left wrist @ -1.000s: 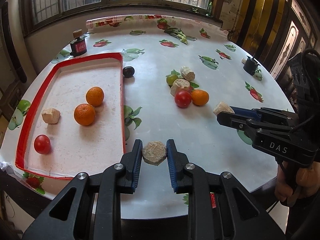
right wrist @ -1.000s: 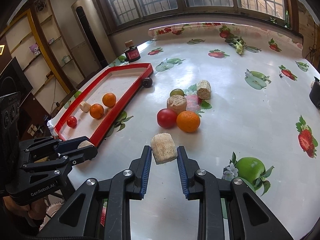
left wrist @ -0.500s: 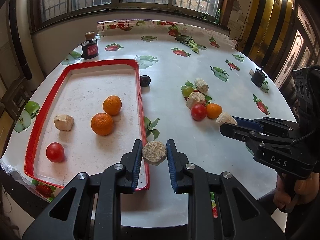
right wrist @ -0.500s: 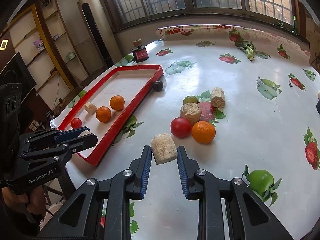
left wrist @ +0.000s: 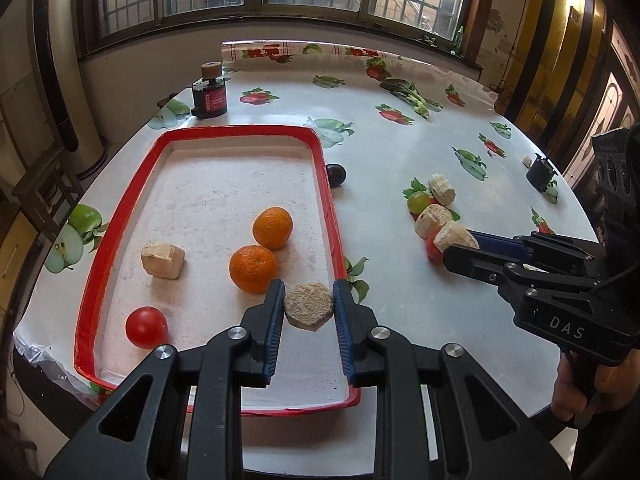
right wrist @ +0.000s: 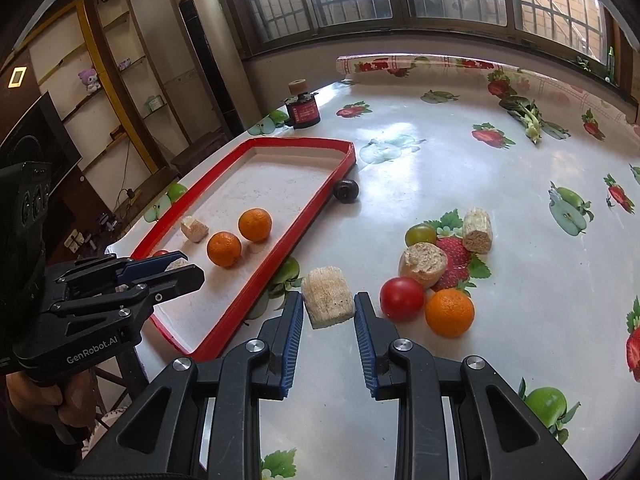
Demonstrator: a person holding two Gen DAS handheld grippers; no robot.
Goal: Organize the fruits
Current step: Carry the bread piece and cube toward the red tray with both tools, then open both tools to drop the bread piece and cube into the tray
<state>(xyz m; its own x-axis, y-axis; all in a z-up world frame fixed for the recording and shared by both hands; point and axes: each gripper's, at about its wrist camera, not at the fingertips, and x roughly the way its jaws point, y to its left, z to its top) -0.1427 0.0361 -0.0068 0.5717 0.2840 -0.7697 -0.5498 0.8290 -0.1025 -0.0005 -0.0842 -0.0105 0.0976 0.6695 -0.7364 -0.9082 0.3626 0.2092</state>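
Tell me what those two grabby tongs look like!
Both tongs are black, with two long fingers lined with ridged blue pads and shiny silver screws at the joints. The left tongs say "GenRobot.AI" in white on the side. The right tongs say "DAS". Each has a black handle, and a bare hand holds it, with a dark sleeve above. A thin black cable runs along the right one.

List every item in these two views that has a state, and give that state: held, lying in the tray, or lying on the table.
Left gripper: shut on the round beige disc, above the red-rimmed tray.
Right gripper: shut on the ridged beige cylinder, above the table.
Two oranges: lying in tray.
Red tomato: in tray.
Pale beige chunk: in tray.
Dark plum: on table, beside tray.
Loose orange: on table.
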